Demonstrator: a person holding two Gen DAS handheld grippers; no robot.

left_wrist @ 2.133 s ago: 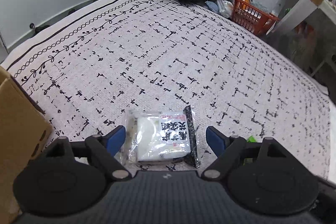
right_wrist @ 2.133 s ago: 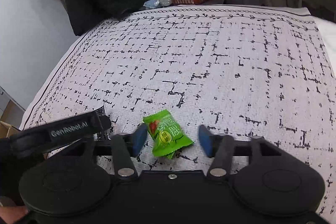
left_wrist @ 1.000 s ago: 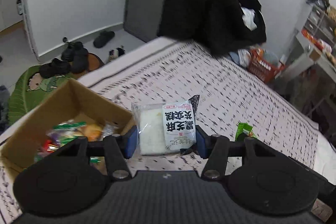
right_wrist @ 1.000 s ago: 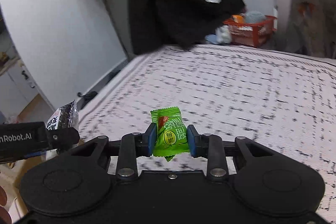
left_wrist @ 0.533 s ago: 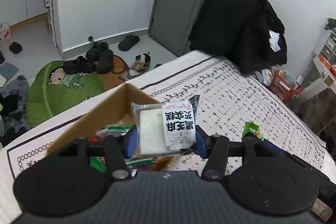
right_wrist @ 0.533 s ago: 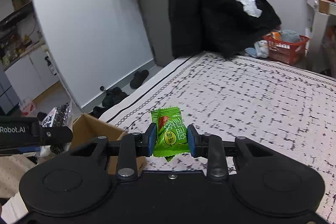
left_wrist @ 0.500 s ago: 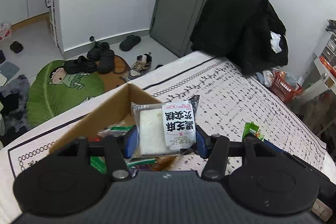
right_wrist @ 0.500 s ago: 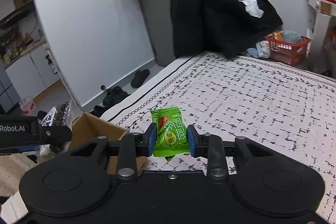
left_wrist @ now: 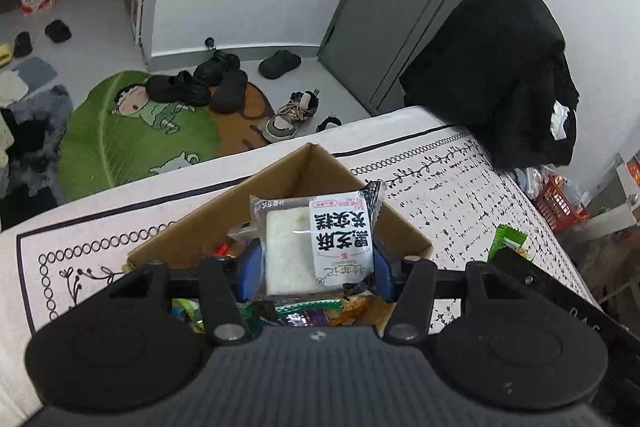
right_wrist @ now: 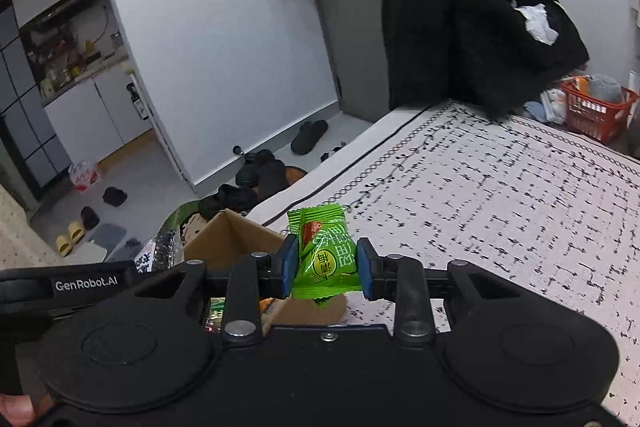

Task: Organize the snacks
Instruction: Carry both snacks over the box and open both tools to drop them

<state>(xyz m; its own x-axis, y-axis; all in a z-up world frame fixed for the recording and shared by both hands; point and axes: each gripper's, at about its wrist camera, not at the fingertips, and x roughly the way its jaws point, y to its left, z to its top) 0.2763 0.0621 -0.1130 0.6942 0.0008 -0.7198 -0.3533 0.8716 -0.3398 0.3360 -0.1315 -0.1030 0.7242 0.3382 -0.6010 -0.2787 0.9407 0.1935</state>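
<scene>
Left gripper (left_wrist: 316, 267) clamped a white rice-cake packet (left_wrist: 316, 243) at frame centre, above the open cardboard box (left_wrist: 200, 227) of mixed snacks (left_wrist: 316, 315). Right gripper (right_wrist: 326, 263) pinched a green candy packet (right_wrist: 324, 253), lower centre, probably over the box's near edge.

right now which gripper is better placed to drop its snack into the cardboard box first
Left. The left gripper holds the white cake packet directly over the open cardboard box, with snacks visible below. The right gripper grips the green candy near the box's edge, partly over the bedspread.
</scene>
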